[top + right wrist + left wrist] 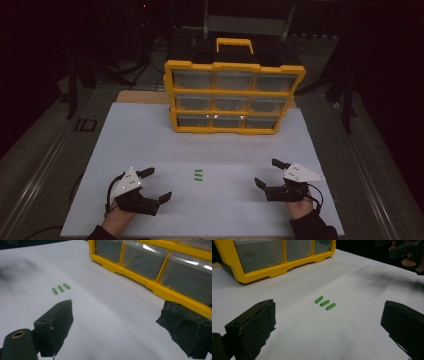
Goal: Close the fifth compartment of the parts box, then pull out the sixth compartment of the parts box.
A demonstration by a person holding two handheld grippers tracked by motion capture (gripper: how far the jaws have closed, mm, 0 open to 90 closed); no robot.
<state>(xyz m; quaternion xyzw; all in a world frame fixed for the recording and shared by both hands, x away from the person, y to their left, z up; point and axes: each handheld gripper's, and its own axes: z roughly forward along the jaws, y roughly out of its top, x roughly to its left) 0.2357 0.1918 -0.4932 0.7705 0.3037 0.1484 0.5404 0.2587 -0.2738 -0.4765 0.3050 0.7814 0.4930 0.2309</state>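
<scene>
High view shows us barely begun: three green pegs (198,175) lie untouched between our left gripper (159,184) and right gripper (267,172), jaws spread empty; drawer cabinet (233,97) closed beyond.

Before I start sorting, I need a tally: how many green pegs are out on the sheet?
3: far peg, middle peg, near peg, side by side mid-sheet.
</scene>
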